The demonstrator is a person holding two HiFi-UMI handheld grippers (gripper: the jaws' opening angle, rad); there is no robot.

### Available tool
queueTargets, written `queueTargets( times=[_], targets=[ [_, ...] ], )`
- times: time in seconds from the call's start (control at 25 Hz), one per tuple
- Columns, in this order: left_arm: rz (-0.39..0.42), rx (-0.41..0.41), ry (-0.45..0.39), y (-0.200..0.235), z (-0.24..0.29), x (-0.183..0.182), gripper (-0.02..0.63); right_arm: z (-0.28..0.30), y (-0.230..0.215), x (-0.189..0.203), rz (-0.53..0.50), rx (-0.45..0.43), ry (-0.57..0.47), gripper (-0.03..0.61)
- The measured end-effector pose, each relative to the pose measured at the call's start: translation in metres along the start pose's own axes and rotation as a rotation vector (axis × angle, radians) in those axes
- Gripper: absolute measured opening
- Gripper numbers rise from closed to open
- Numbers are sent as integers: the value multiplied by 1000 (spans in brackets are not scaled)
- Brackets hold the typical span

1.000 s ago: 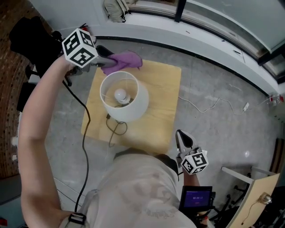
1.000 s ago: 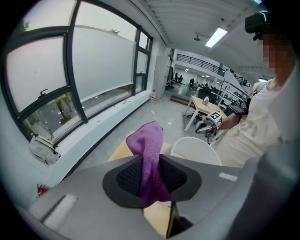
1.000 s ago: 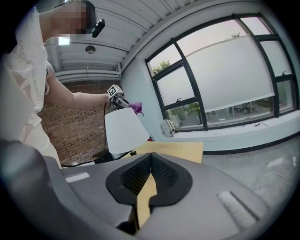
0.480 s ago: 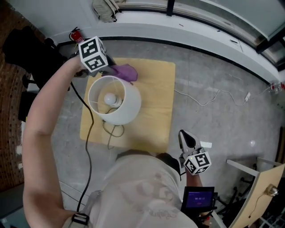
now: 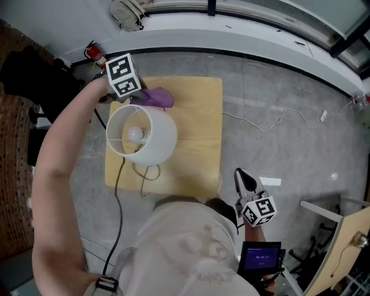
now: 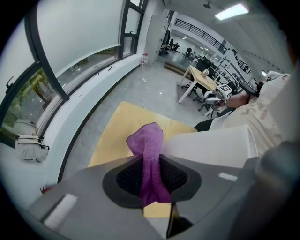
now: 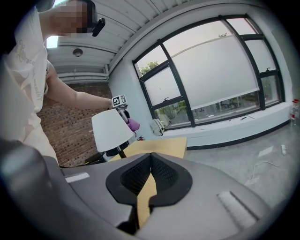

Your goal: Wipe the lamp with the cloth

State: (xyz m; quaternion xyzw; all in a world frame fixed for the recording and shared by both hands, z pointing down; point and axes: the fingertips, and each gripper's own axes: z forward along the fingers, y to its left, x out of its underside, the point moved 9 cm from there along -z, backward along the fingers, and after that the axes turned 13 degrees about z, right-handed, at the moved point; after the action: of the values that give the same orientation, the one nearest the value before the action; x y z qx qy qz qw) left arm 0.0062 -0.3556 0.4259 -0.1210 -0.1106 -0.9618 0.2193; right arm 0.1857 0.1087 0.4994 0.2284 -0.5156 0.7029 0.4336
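Observation:
A white-shaded lamp (image 5: 141, 134) stands on the left part of a small wooden table (image 5: 199, 121), its bulb visible from above. My left gripper (image 5: 140, 94) points steeply down just behind the shade's far rim, shut on a purple cloth (image 5: 156, 97). In the left gripper view the cloth (image 6: 149, 154) hangs pinched between the pads, with the shade (image 6: 213, 143) close on the right. My right gripper (image 5: 241, 175) hovers off the table's near right corner, shut and empty. The right gripper view shows the right gripper (image 7: 151, 158), the lamp (image 7: 110, 130) and the cloth (image 7: 133, 124) far off.
The lamp's cord (image 5: 144, 172) loops on the table in front of the base. A white cable (image 5: 272, 124) lies on the floor to the right. A bag (image 5: 127, 13) sits on the window sill, a fire extinguisher (image 5: 94, 55) stands by the wall, and a desk (image 5: 347, 243) is at lower right.
My left gripper has sunk with the cloth and tipped further down, closer behind the shade's far rim. The right gripper has drifted slightly. The head view has shifted.

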Motion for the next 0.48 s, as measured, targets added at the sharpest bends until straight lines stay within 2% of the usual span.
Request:
queueTargets(
  times=[0.12, 0.24, 0.48],
  targets=[
    [68, -33, -7, -9, -29, -17, 95, -1, -2, -2, -6, -7, -3, 14],
    [147, -25, 3, -26, -64, -39, 95, -1, -1, -9, -22, -26, -4, 14],
    [278, -3, 76, -60, -108, -72, 95, 2, -4, -8, -9, -54, -31, 14]
  ],
)
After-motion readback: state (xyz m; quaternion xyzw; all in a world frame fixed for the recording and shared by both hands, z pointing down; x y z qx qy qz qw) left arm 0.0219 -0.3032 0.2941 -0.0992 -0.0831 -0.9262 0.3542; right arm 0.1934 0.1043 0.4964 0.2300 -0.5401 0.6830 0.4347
